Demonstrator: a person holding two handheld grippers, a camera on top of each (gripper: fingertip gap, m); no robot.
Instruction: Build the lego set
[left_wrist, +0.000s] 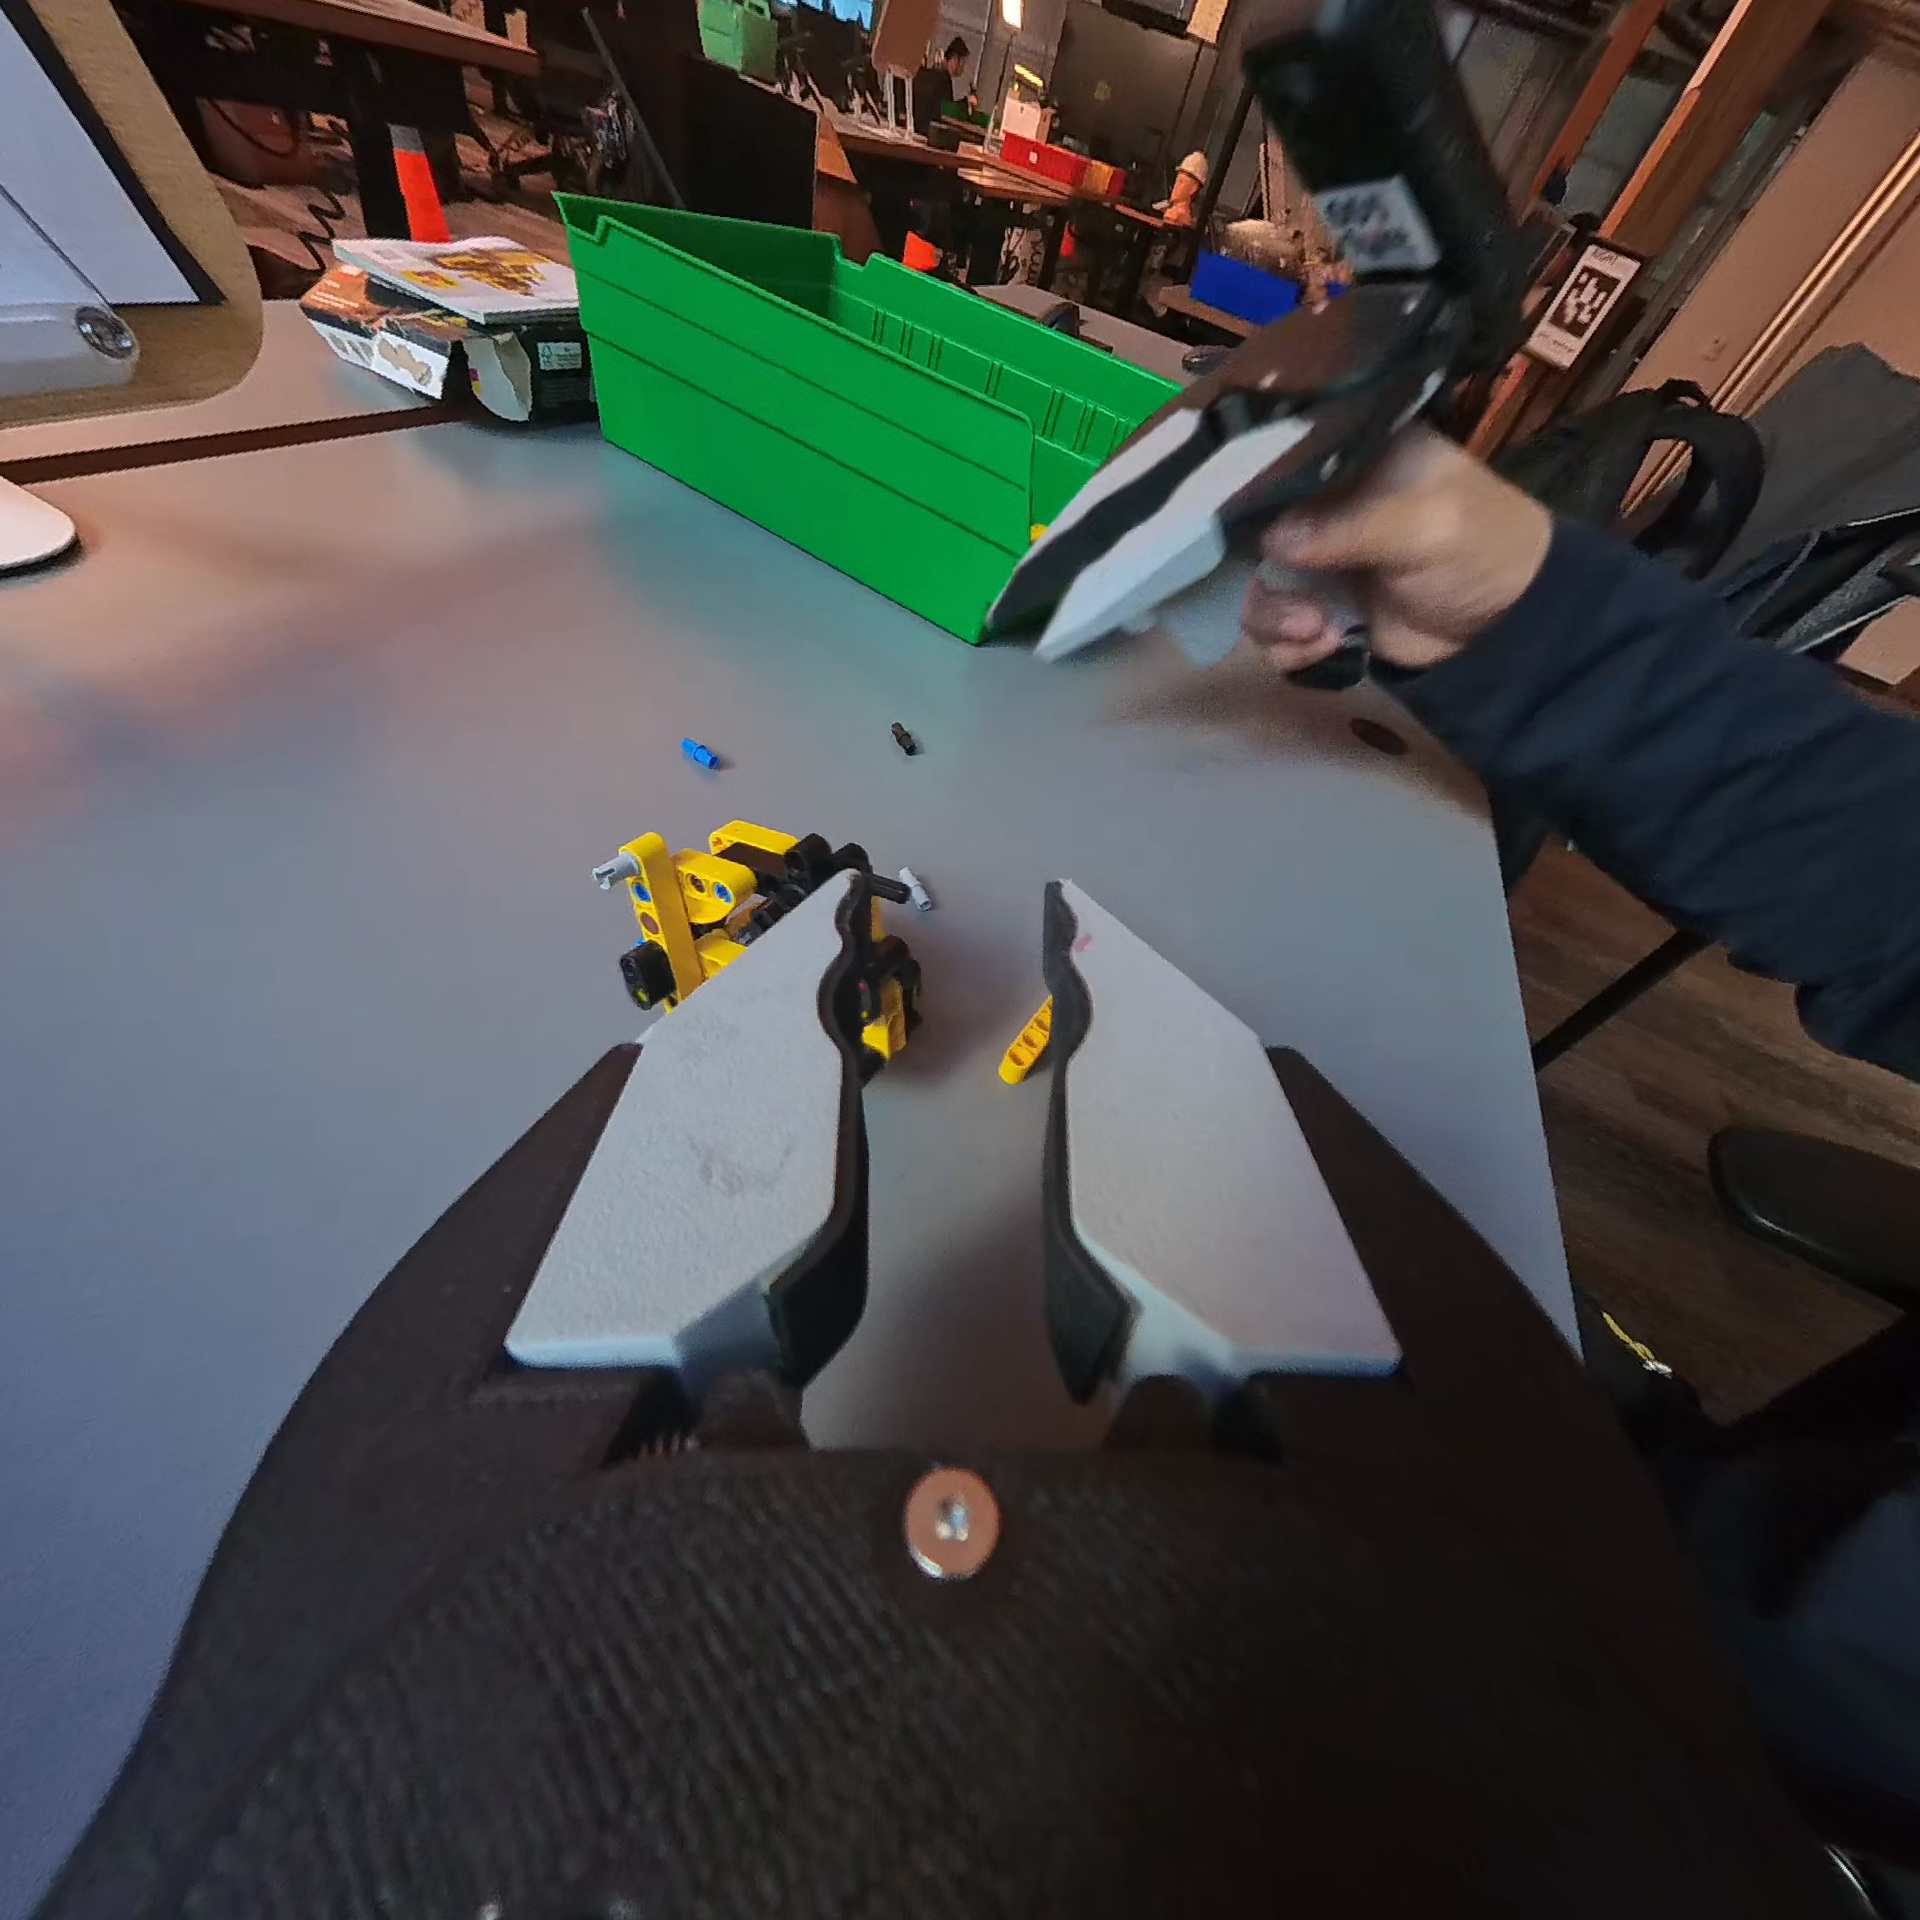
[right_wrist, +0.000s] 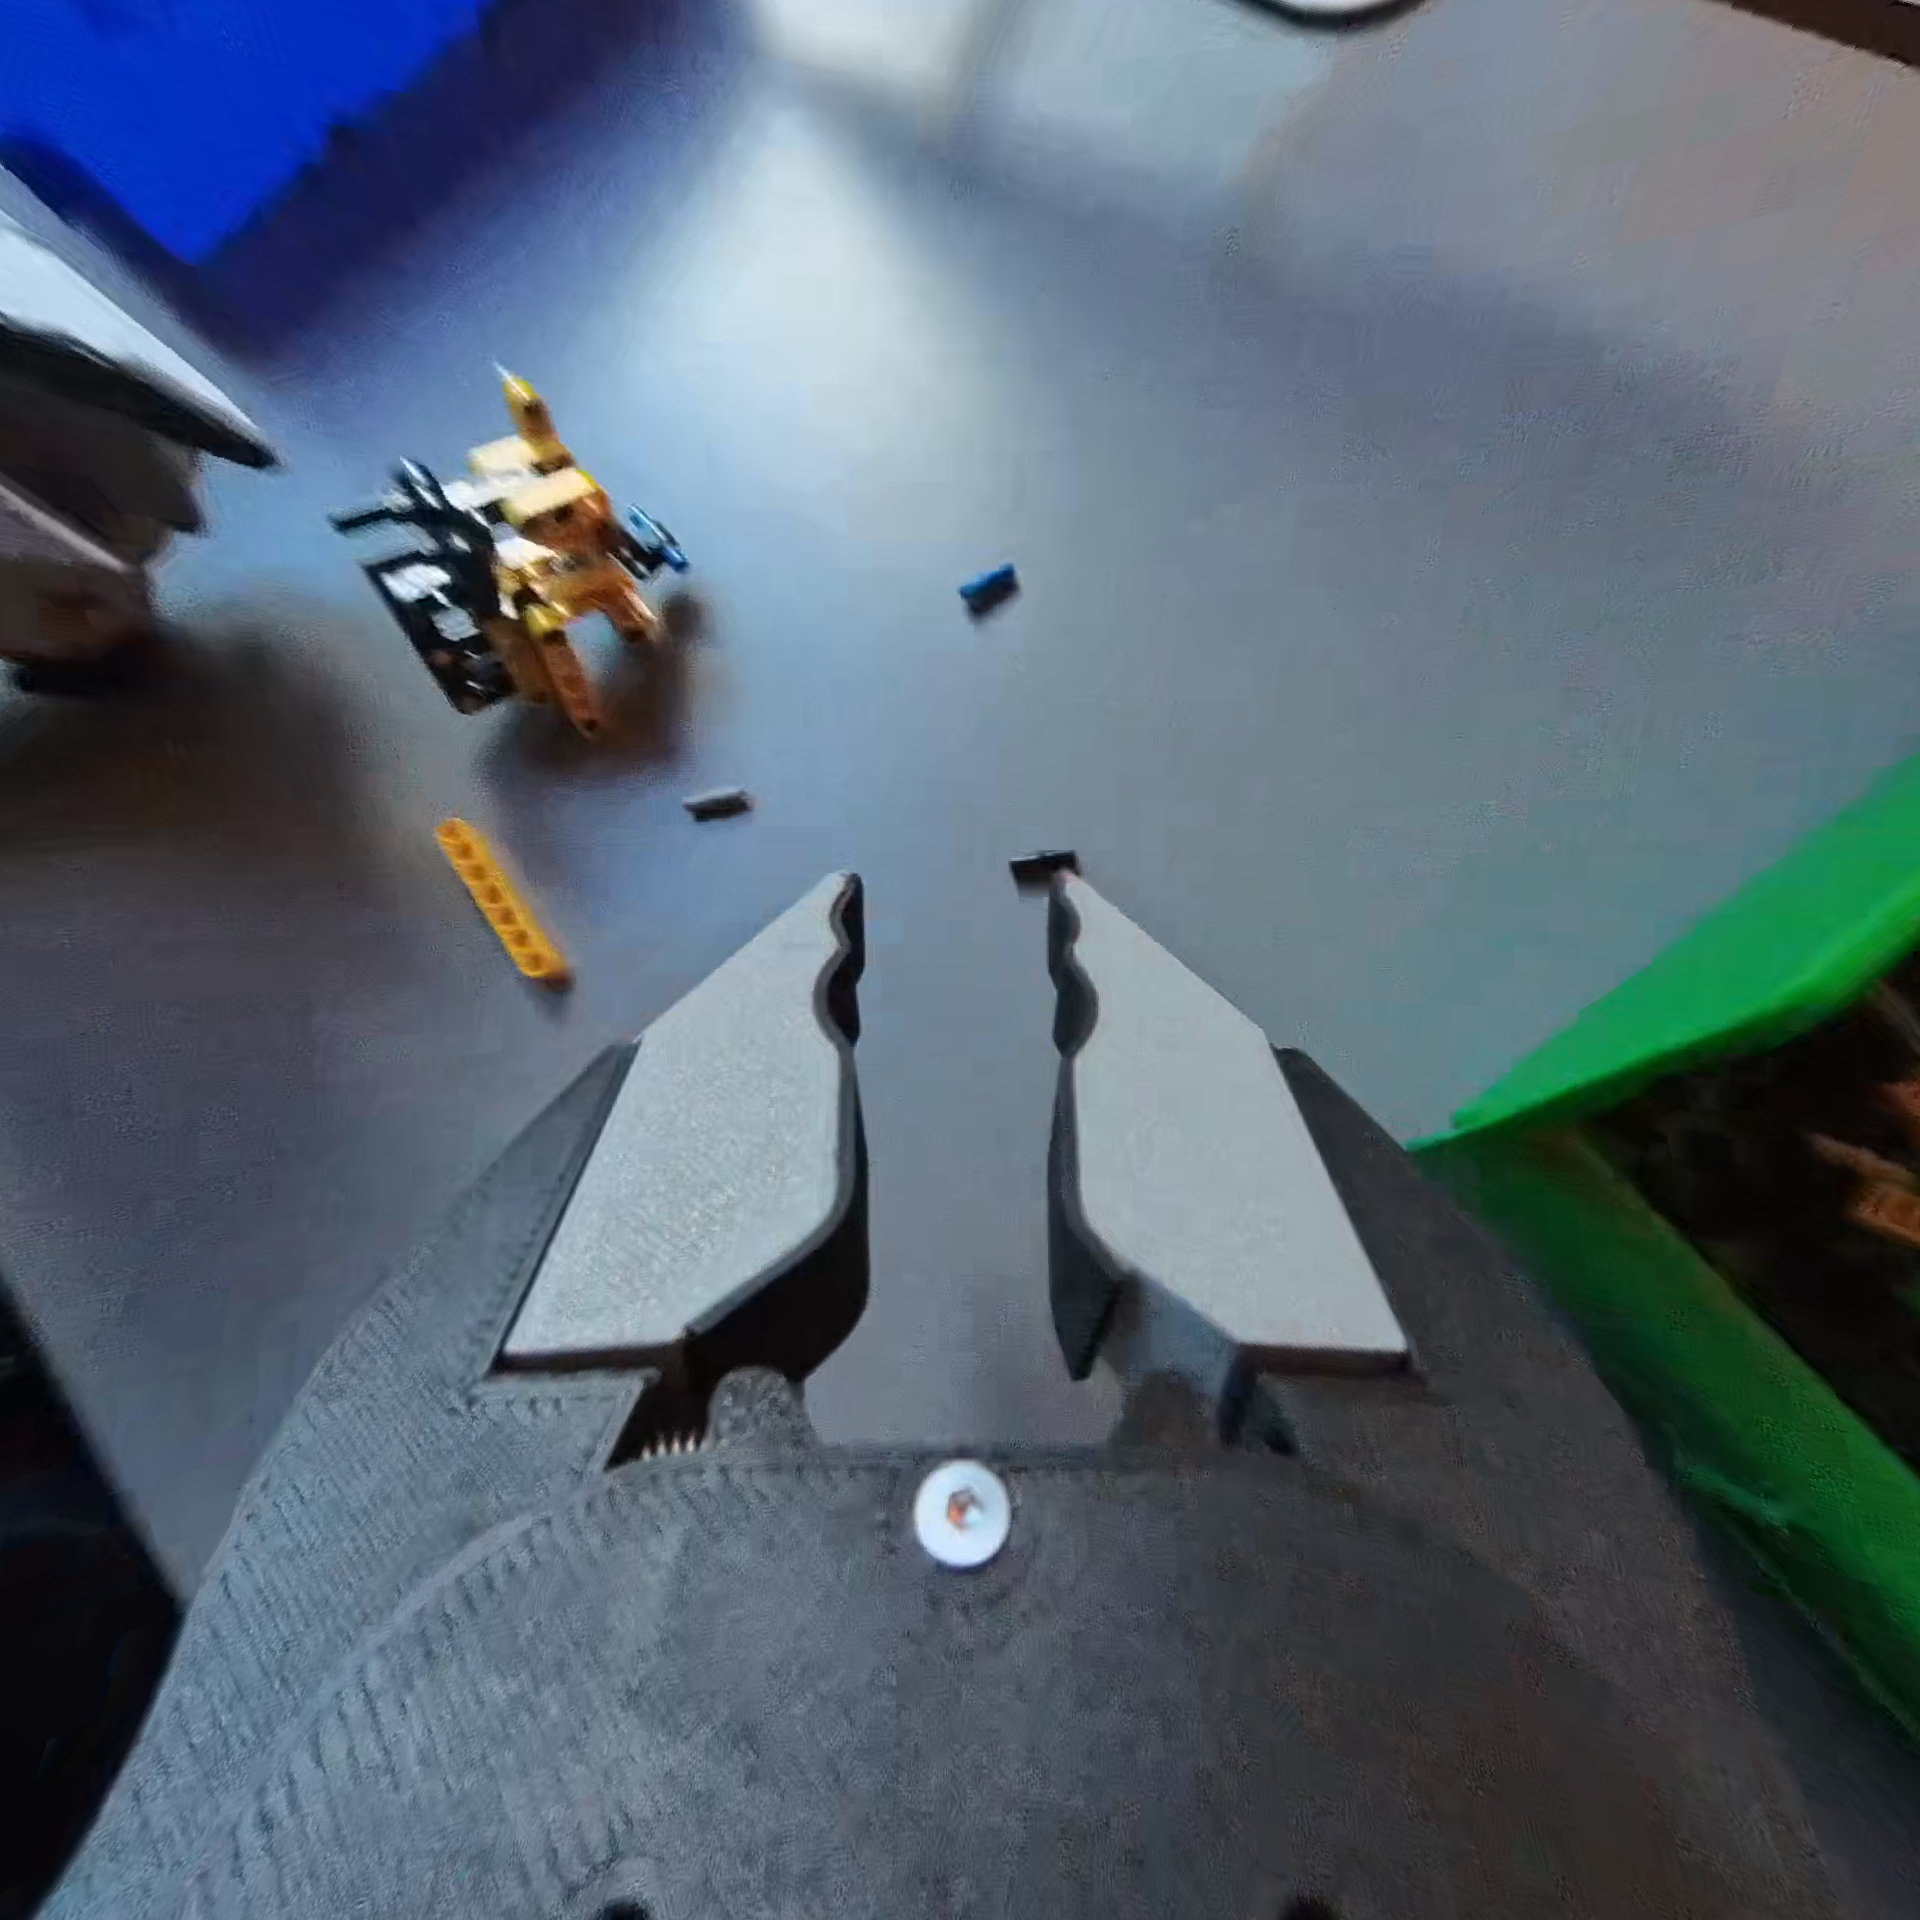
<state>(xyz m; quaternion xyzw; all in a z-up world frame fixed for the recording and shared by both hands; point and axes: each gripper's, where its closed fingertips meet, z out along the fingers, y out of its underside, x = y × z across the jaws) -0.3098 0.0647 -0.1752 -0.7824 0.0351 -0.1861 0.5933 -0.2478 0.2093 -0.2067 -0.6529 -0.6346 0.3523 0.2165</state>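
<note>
Grey table (left_wrist: 312, 831), half-hidden yellow beam (left_wrist: 1027, 1047)

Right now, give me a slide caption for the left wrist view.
Open left gripper over the yellow model and loose beam; right gripper hovers by the green bin.

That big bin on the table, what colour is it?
The bin is bright green, clearest in the left wrist view.

Printed booklet (left_wrist: 457, 272), marker sign (left_wrist: 1588, 301), white tongs label (left_wrist: 1377, 223), wording withheld
</note>
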